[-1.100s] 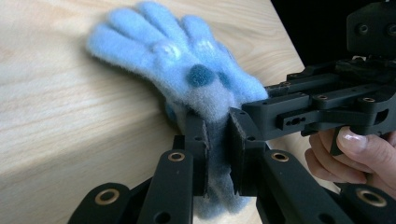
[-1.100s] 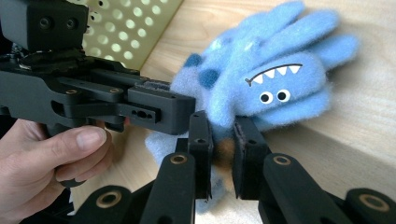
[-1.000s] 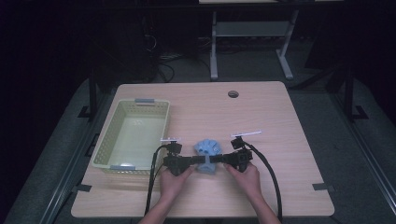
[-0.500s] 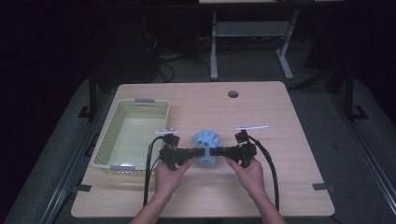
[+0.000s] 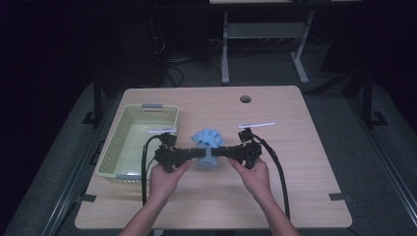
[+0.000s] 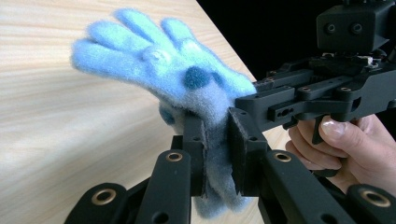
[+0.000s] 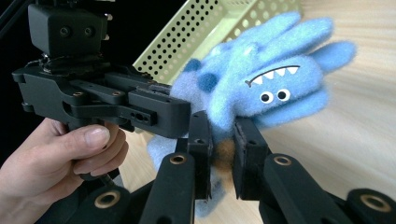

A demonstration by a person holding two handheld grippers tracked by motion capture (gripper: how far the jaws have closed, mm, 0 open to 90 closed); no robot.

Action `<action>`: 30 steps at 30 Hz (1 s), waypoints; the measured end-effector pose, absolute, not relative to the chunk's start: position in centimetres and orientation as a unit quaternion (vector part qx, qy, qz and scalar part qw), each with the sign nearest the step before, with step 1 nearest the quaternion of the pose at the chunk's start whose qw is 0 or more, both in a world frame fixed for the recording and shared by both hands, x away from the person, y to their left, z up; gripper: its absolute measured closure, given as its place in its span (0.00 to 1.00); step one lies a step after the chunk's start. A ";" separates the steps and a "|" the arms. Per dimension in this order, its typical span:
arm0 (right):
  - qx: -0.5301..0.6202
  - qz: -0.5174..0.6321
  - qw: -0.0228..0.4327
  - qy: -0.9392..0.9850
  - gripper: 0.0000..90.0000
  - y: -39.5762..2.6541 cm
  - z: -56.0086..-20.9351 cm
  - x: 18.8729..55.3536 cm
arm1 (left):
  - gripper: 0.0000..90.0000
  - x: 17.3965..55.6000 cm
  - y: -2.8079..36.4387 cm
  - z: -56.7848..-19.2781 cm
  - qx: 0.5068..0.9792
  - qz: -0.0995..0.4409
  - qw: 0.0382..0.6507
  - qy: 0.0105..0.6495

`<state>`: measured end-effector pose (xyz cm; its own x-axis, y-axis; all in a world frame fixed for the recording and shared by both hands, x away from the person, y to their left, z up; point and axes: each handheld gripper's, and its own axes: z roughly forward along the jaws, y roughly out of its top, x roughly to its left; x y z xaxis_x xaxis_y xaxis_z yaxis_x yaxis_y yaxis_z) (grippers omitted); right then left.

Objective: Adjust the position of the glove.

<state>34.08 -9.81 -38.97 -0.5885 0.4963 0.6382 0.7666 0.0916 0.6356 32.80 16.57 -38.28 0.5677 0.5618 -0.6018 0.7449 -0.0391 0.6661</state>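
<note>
While I watch from the high view, the blue glove point(image 5: 208, 145) sits between both grippers over the table point(image 5: 305, 187), just right of the basket point(image 5: 129, 142). My left gripper point(image 5: 195, 153) has its jaws clamped on the glove's cuff point(image 6: 215, 163); fuzzy fingers splay up and away. My right gripper point(image 5: 221, 152) is likewise closed on the glove point(image 7: 261, 88), pinching fabric from the opposite side. Printed eyes and teeth face the right gripper view. A white strip point(image 5: 256, 125) lies behind the right gripper.

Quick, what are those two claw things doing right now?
Left gripper: closed on the blue glove.
Right gripper: closed on the same glove, from the other side.
</note>
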 end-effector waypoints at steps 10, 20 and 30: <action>-0.420 -0.520 0.134 -0.732 0.88 -7.6 -37.4 35.2 | 0.86 33.5 18.9 -36.6 0.713 -0.080 0.526 0.456; -0.408 -0.520 0.144 -0.737 0.88 -4.4 -36.4 36.5 | 0.86 34.1 21.8 -35.7 0.706 -0.079 0.526 0.468; -0.397 -0.515 0.151 -0.745 0.88 -1.5 -36.2 37.4 | 0.86 34.3 24.9 -35.6 0.694 -0.080 0.527 0.483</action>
<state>37.40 -1.52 -36.20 -0.6394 0.4352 0.6338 0.7466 0.1546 0.6470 34.30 24.95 -35.64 0.5207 0.5862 -0.6207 0.7551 0.0230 0.6552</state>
